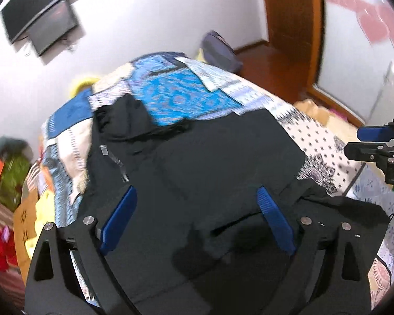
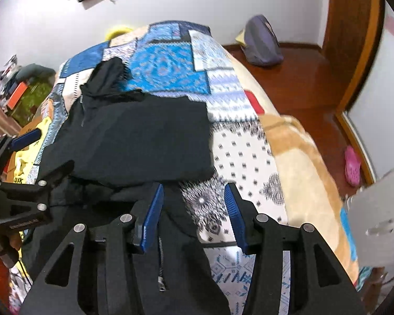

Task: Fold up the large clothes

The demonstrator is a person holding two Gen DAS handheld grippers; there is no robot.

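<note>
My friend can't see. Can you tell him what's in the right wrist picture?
A black zip-up jacket lies partly folded on a bed with a blue and white patterned patchwork quilt. The right gripper hangs over the jacket's edge, jaws open and empty. The left gripper shows at the left.

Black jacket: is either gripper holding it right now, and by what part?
Neither. The left gripper and right gripper both stand with jaws open above the black jacket on the bed, nothing pinched between them.

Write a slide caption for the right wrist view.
Right hand-held gripper, open and empty, above a black zip jacket partly folded on a patterned bedspread.
</note>
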